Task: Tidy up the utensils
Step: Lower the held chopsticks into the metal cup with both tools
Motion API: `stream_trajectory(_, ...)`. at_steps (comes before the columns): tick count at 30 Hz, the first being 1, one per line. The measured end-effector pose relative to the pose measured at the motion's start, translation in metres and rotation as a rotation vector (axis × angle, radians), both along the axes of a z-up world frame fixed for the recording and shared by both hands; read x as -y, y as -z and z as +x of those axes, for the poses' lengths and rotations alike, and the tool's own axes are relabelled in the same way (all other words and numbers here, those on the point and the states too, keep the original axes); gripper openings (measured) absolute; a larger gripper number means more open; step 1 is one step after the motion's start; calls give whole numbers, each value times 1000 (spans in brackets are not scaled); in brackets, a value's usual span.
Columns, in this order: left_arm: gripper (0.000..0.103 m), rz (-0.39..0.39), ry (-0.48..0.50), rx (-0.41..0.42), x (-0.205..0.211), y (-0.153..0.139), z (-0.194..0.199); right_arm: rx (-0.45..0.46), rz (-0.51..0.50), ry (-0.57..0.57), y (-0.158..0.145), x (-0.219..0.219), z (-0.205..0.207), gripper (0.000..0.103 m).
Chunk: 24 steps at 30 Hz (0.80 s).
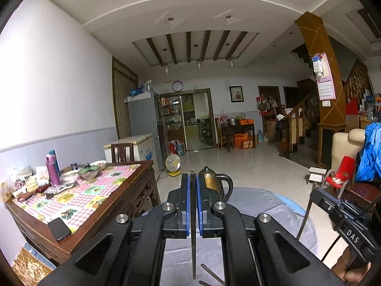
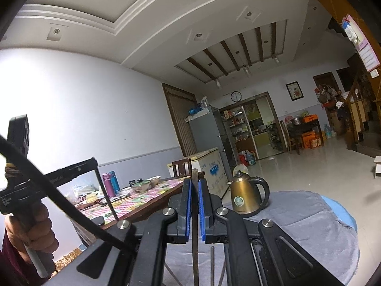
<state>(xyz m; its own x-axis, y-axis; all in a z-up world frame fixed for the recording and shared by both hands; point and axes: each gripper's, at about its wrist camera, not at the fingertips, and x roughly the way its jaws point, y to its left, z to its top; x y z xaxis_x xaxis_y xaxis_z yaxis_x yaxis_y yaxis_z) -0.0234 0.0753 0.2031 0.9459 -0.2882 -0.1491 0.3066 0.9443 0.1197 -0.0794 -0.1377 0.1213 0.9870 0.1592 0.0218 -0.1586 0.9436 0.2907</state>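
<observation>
Each gripper, left [image 1: 193, 186] and right [image 2: 194, 190], pinches a chopstick [image 1: 193, 226]; only the right view shows the hand [image 2: 31, 224] (holding the left one).

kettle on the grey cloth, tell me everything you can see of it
The kettle is brass-gold metal by the look, with a black loop handle, a black base, a small knob on its domed lid, a short spout and a round green-and-white badge on its side. It stands upright on the grey cloth over the round table. No gripper touches it. In the left wrist view it is half hidden.
</observation>
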Motion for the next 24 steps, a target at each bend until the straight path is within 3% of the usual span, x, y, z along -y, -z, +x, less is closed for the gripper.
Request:
stream_trajectory(13,5,8,-19,35,13,-7,-15,17,31,-29,0,0,-6,6)
stream_trajectory(24,5,-17,-19,8,10,-1,-11,0,64,-39,6,5,-2,6)
